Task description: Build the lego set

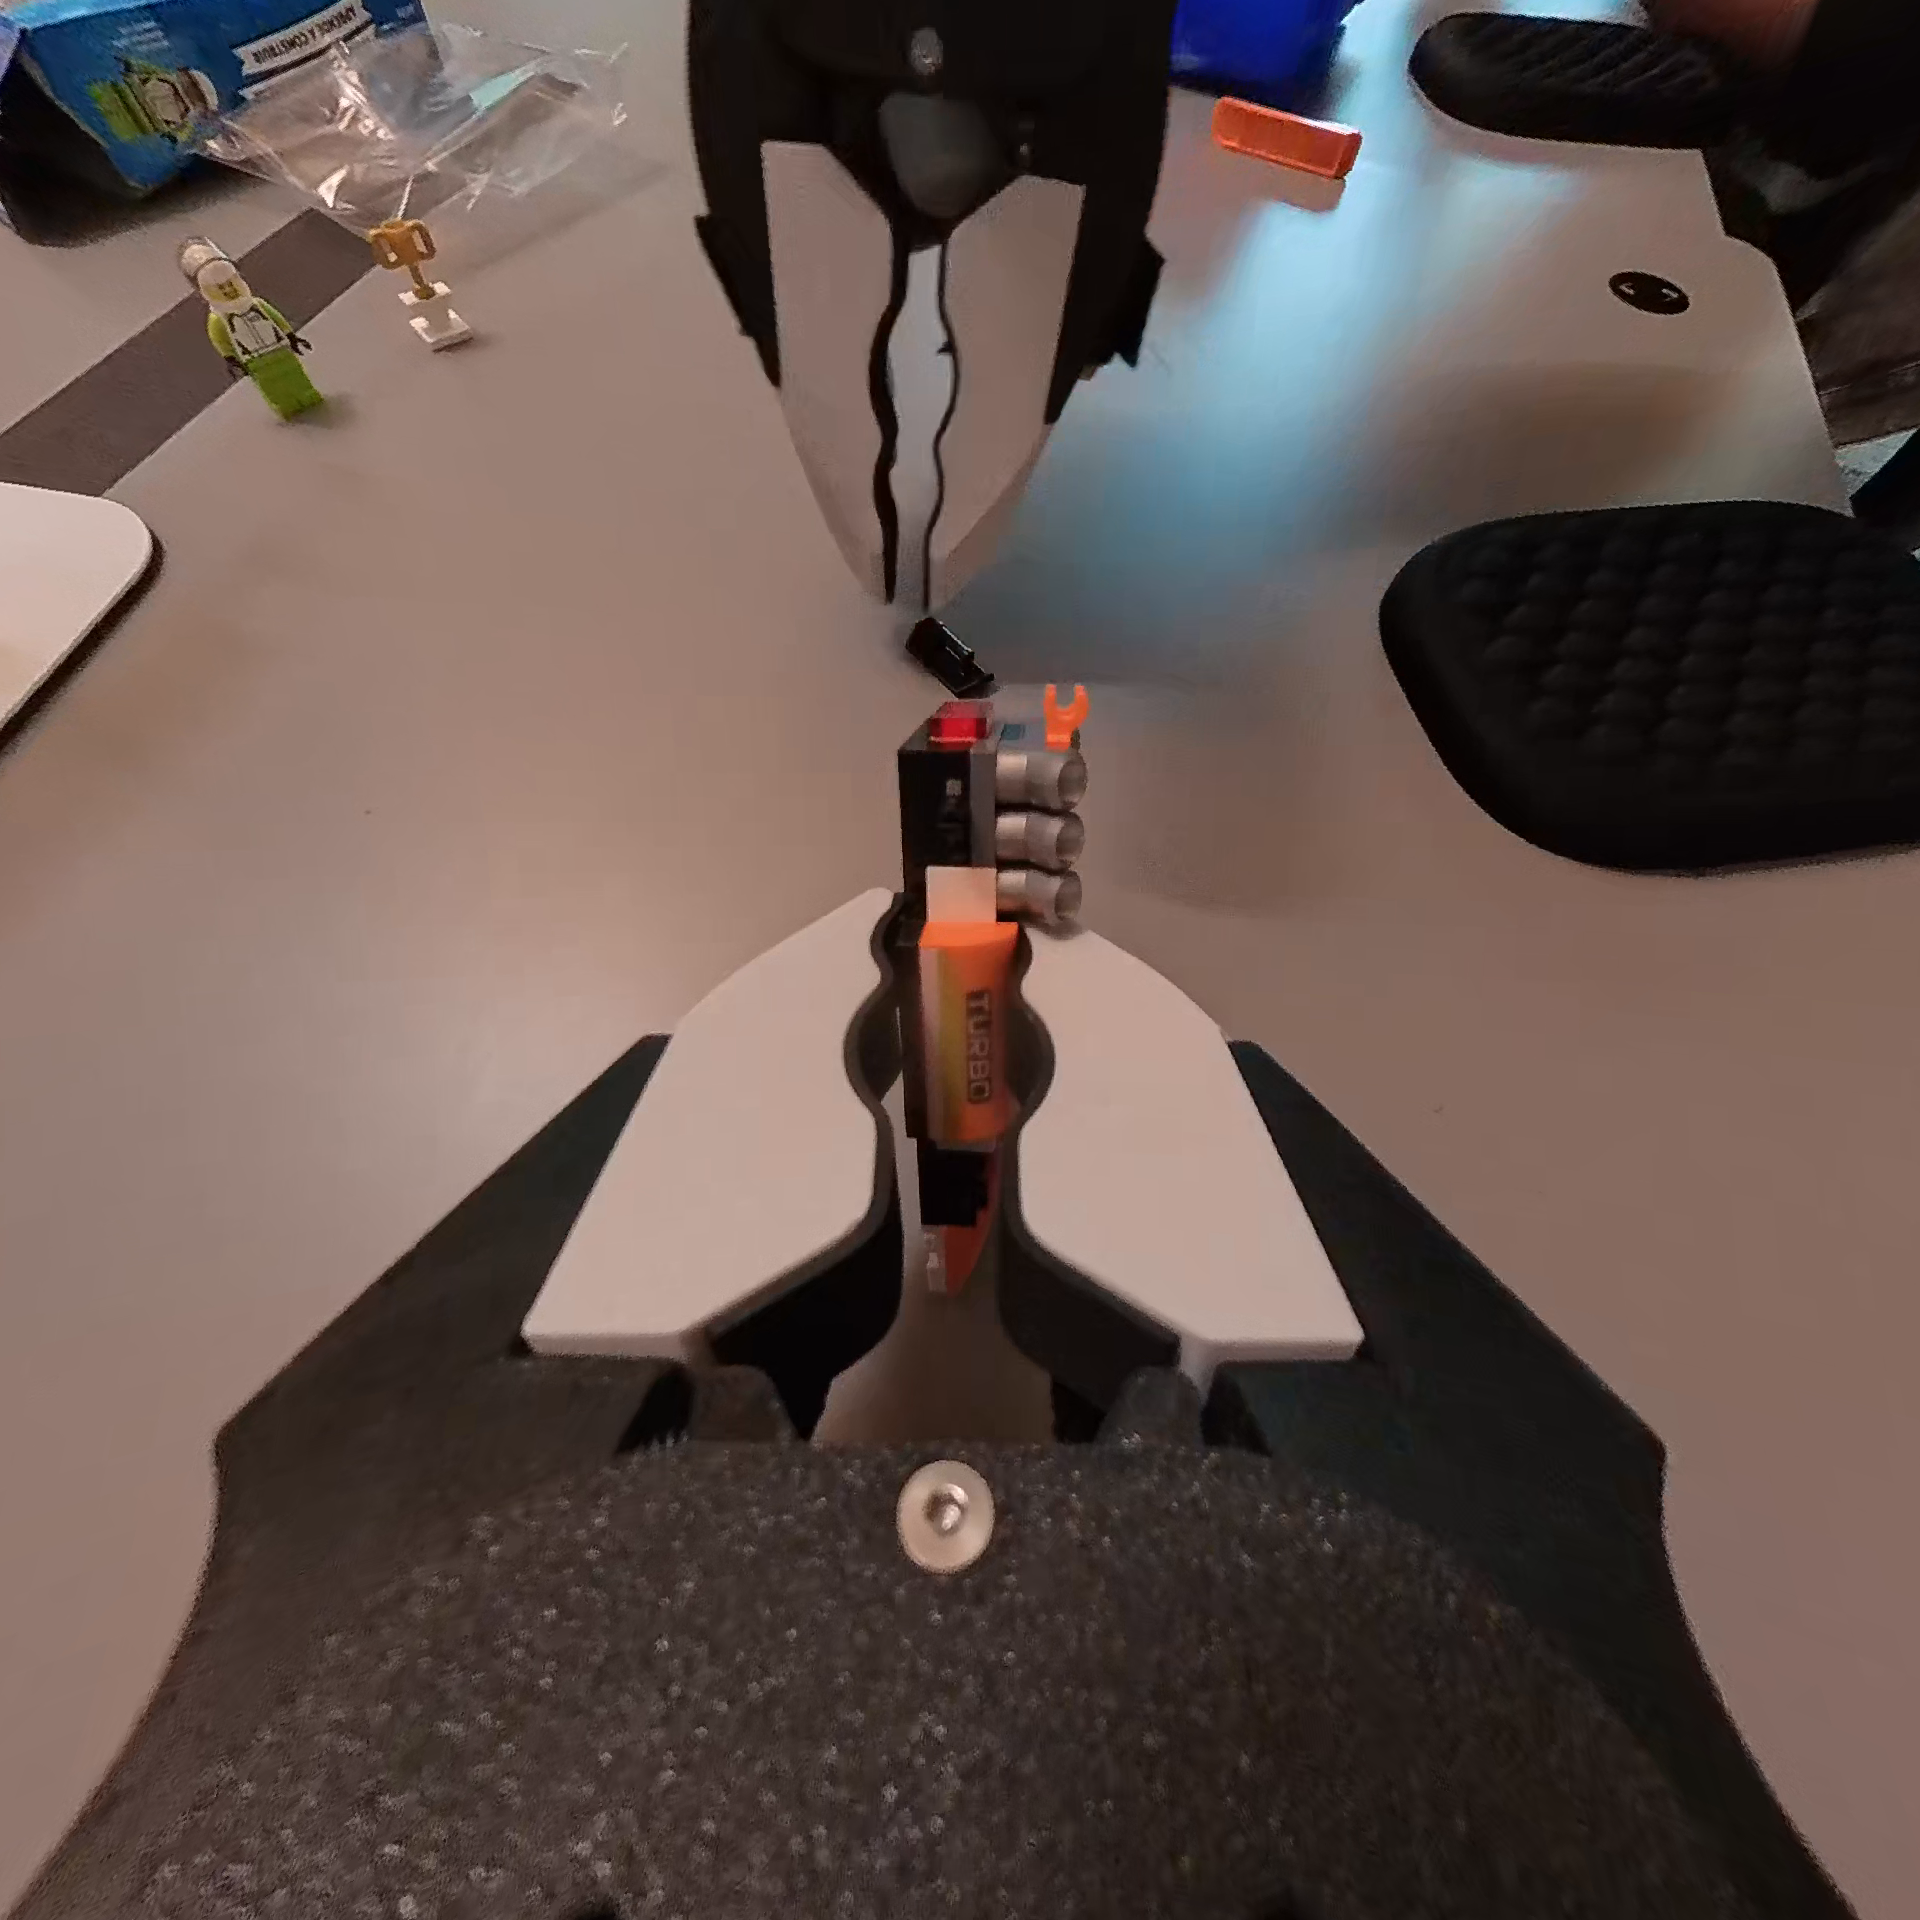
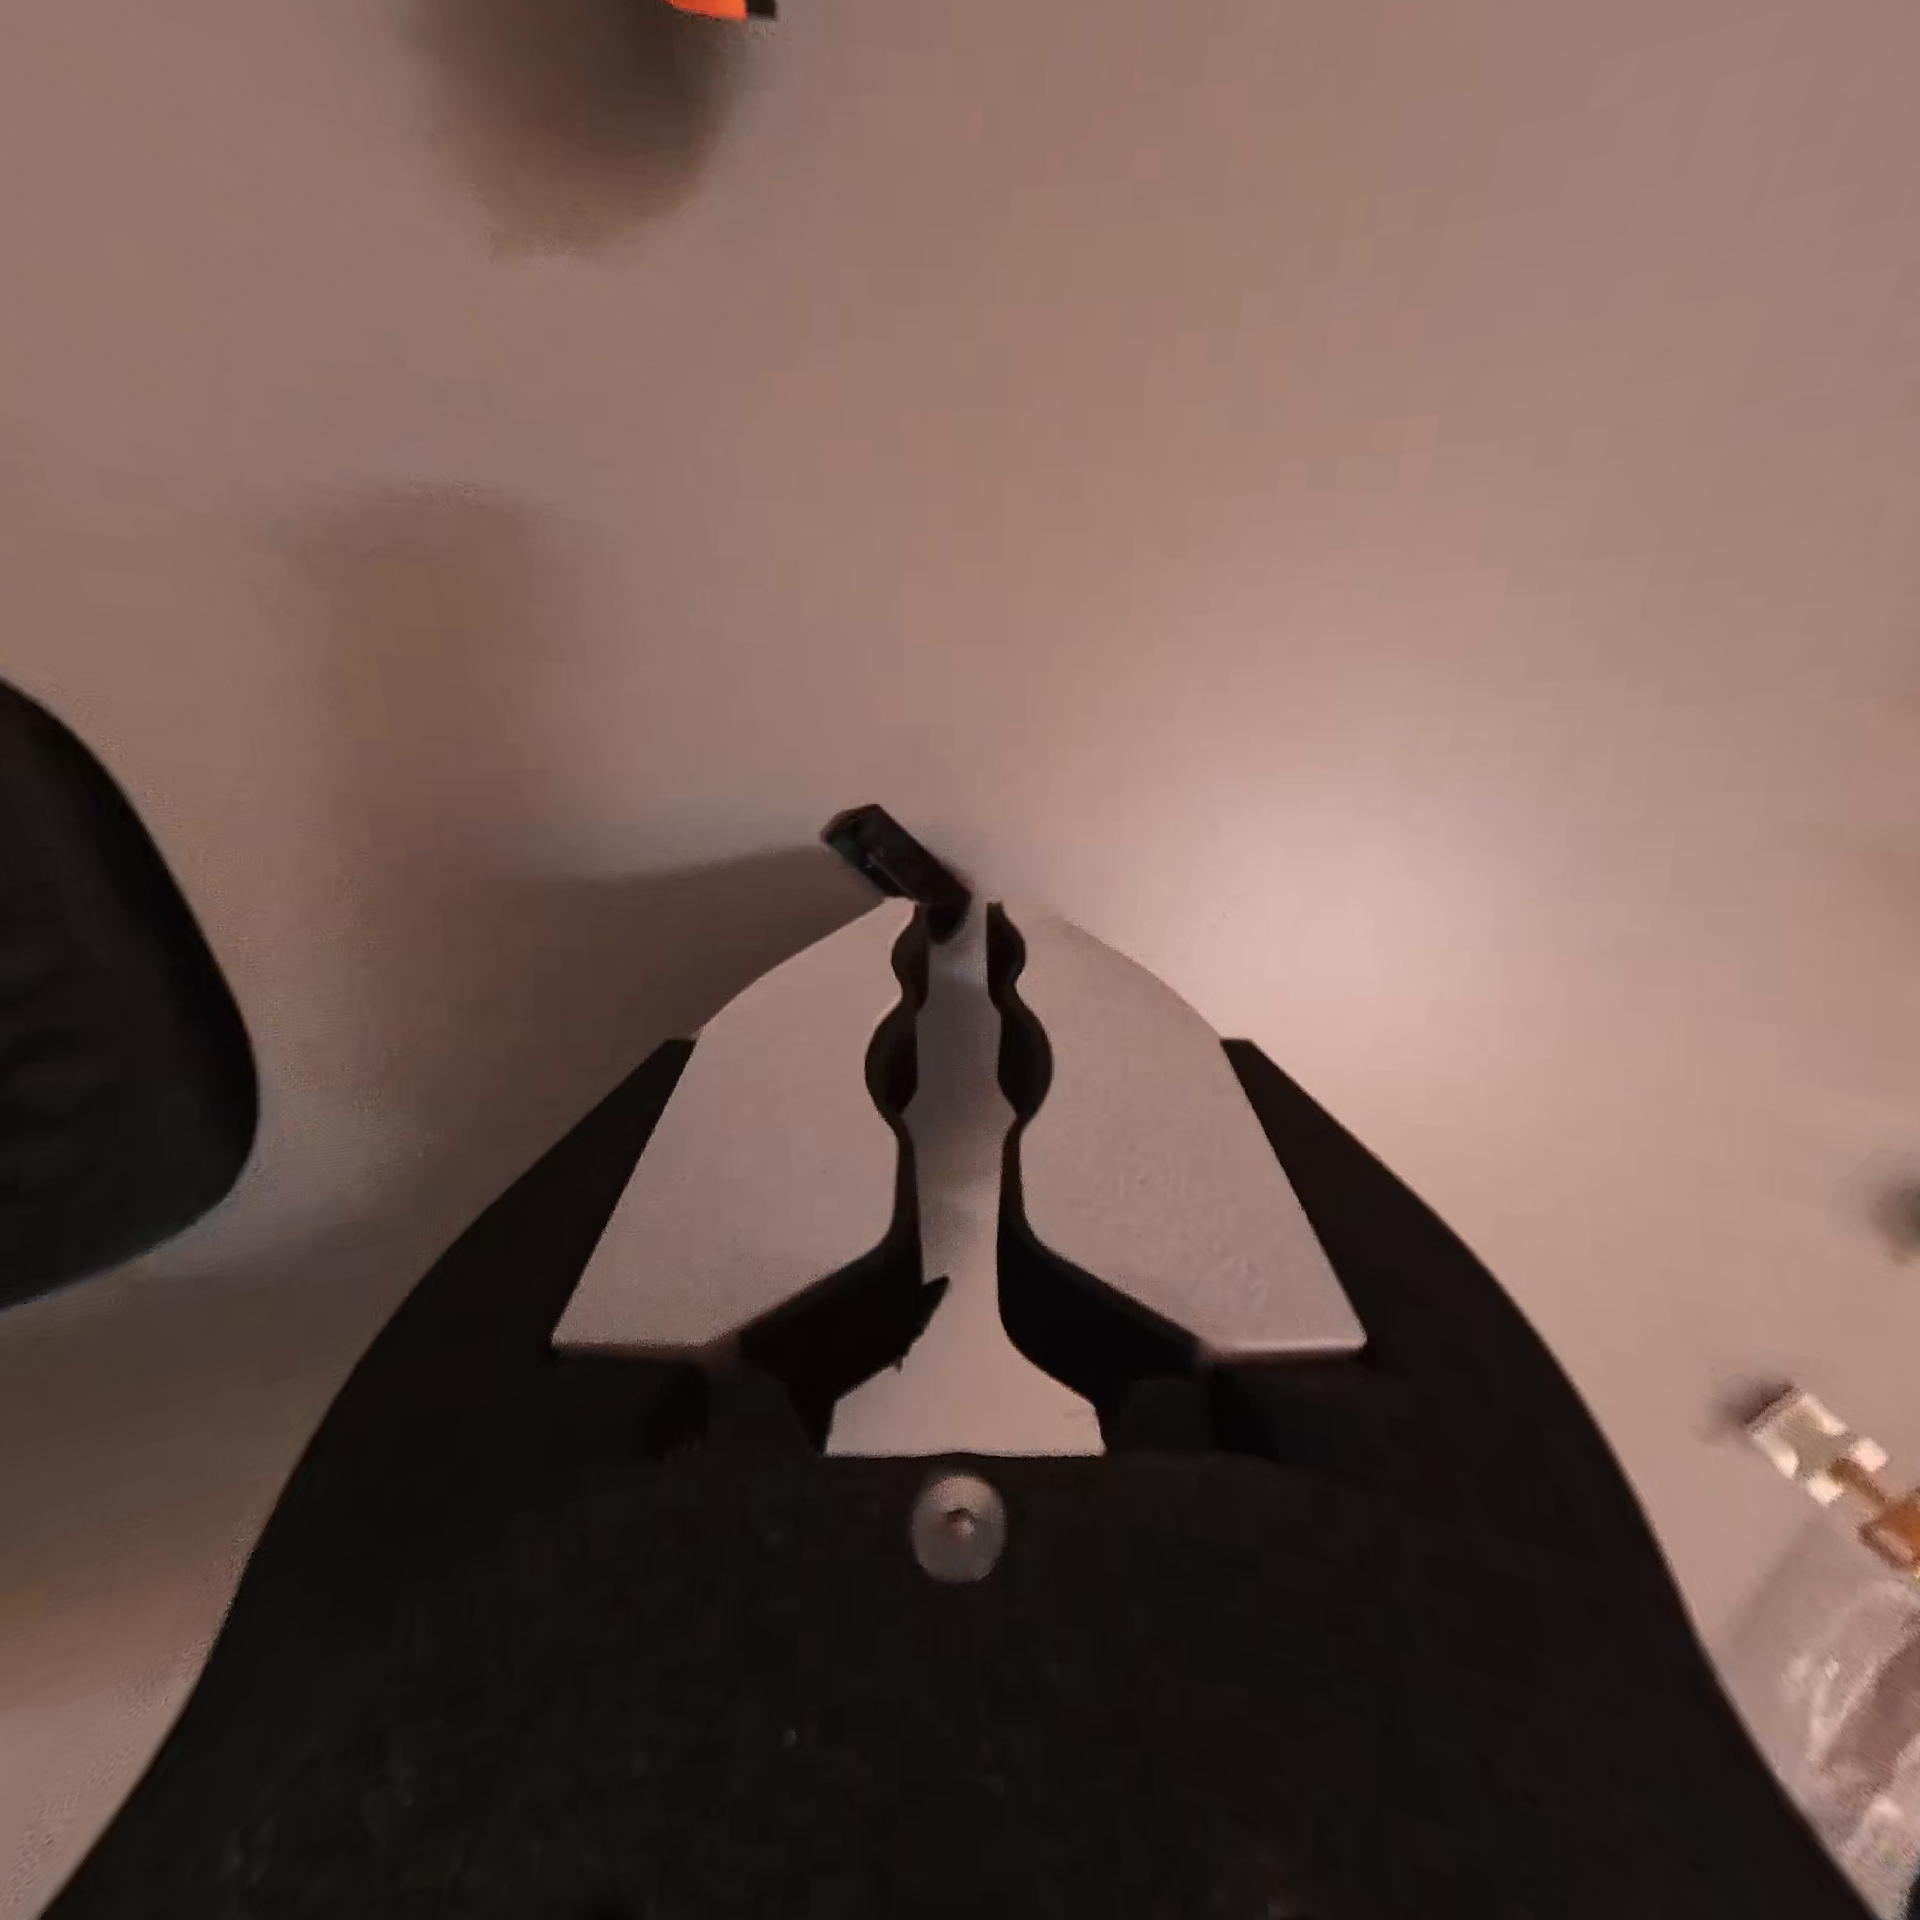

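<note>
Lego build [image 1: 971, 935] stands clamped in my left tongs [image 1: 951, 940]: a narrow stack with a black side wall, three silver cylinders in a column on its right, a red piece and a small orange clip on its far end, a white tile, and an orange sloped piece bearing lettering. My left tongs grasp it around the orange piece and the lower black part, so it juts forward past the fingertips above the grey table [image 1: 520, 779]. Its near end is buried between the pads and hard to make out. Just beyond the build lies a small black piece [image 1: 943, 655], and my right tongs [image 1: 909, 582] point down at it, tips nearly together but not on it. Farther off stand a lime-green minifigure [image 1: 255, 332] and a gold trophy [image 1: 416, 281] on a white base, near a clear bag [image 1: 416, 114] and a blue box [image 1: 135, 73] cut off at the corner. An orange brick [image 1: 1283, 140] lies well apart at the back.

From the right wrist, my right tongs [image 2: 951, 914] are released, a narrow gap between the fingers, empty. The small black piece [image 2: 896, 857] lies on the table [image 2: 1247, 520] touching or just beside the left fingertip; I cannot tell which. The build is cut off here; only an orange scrap shows at the top edge.
</note>
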`<action>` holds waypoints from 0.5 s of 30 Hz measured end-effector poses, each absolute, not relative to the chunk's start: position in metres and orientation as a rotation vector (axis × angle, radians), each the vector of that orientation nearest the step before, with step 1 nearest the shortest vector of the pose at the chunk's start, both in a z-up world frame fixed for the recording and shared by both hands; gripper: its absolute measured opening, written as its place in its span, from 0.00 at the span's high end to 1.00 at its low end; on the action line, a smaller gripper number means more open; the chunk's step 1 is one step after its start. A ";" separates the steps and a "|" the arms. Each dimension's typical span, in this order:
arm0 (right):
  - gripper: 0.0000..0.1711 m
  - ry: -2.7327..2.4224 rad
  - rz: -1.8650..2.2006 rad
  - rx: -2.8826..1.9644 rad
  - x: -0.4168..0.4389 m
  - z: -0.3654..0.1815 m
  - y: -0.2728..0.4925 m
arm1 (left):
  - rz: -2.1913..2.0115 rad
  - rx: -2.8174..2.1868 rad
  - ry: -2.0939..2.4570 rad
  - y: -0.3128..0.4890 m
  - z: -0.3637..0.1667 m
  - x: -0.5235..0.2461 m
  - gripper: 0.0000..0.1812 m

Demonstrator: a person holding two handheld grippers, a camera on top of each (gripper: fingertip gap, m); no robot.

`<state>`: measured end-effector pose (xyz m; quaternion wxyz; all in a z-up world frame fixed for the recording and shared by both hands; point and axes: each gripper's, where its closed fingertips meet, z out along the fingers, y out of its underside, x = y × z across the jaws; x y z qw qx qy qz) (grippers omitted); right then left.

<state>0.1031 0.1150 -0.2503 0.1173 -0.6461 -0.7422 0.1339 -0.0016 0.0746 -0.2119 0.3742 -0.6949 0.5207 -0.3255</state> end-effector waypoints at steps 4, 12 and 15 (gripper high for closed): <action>0.95 -2.288 0.425 -1.910 0.100 -0.259 0.115 | -0.863 -1.783 1.324 0.075 -0.212 -0.001 0.92; 0.88 -2.318 0.469 -1.934 0.104 -0.262 0.098 | -0.901 -1.792 1.314 0.076 -0.213 -0.001 0.92; 0.88 -2.244 0.538 -1.965 0.104 -0.256 0.085 | -0.904 -1.798 1.322 0.075 -0.215 -0.001 0.92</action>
